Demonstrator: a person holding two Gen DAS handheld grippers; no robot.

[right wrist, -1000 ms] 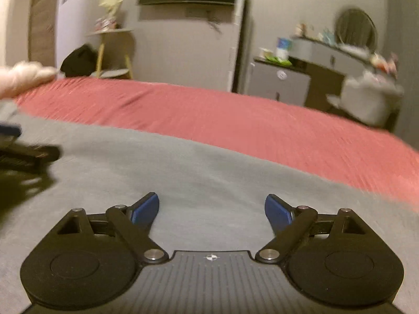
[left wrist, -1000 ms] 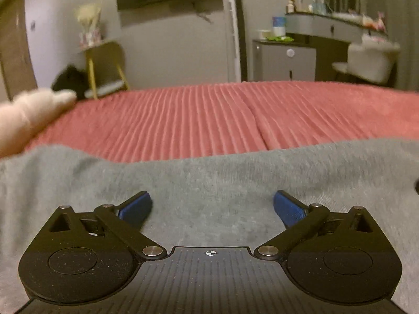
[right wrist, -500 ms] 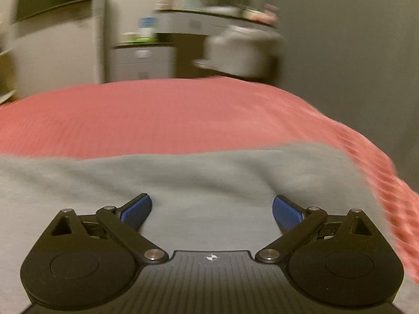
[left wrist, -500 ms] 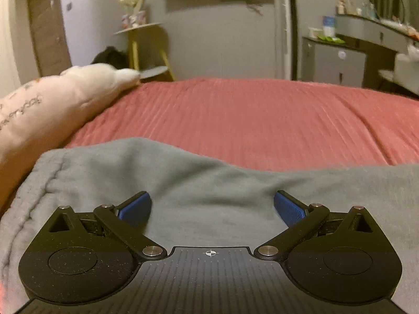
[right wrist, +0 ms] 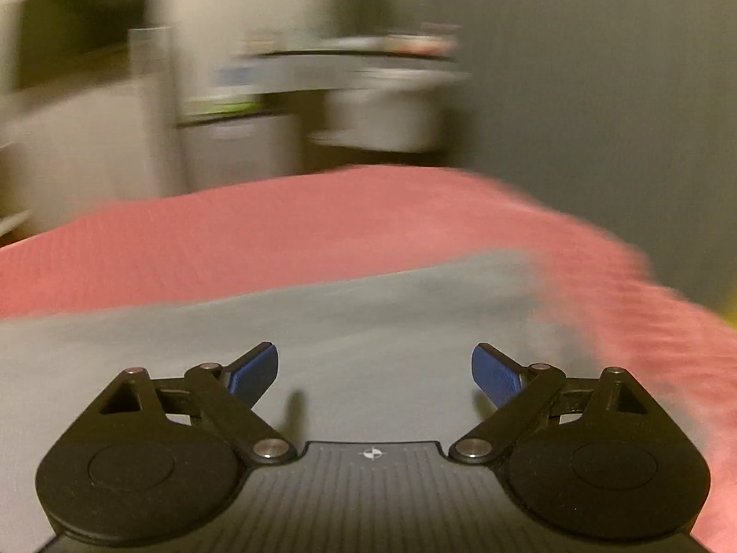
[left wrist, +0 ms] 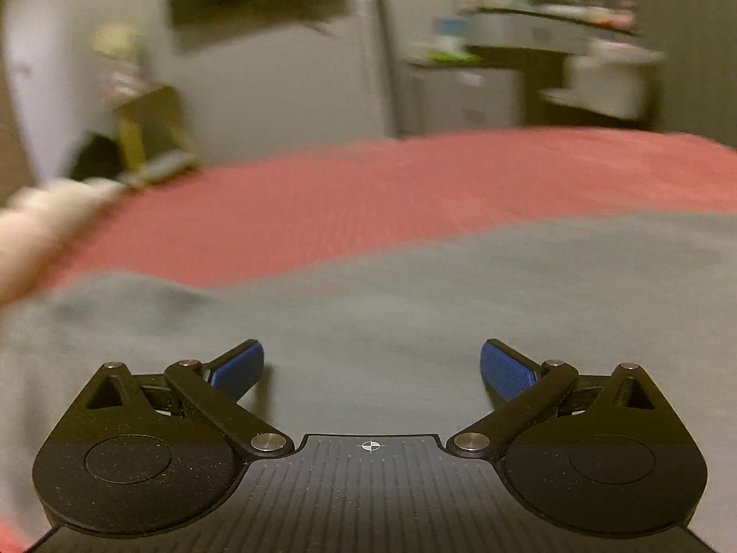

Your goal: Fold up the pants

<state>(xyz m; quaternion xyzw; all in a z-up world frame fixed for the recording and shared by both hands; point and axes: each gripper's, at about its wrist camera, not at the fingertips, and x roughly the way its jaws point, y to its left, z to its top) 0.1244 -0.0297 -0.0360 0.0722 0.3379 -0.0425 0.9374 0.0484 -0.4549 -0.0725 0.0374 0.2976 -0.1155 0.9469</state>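
Grey pants (left wrist: pixel 414 304) lie spread flat across a red bedspread (left wrist: pixel 350 202). In the left wrist view my left gripper (left wrist: pixel 371 366) hovers just above the grey cloth, blue pads wide apart with nothing between them. In the right wrist view the same grey pants (right wrist: pixel 350 322) reach toward the bed's right side, and my right gripper (right wrist: pixel 374 368) hangs over them with its jaws wide and closing a little, nothing between the pads. Both views are motion-blurred.
A pale pillow (left wrist: pixel 41 230) lies at the bed's left edge. Beyond the bed stand a yellow stool (left wrist: pixel 147 133), a grey cabinet (left wrist: pixel 460 97) and a dressing table (right wrist: pixel 359 73). The red bedspread (right wrist: pixel 645 322) drops off at the right.
Both hands swung sideways over the pants. The left view went left toward the pillow, then back right. The right view moved right to the bed's edge. Both grippers stayed open and empty.
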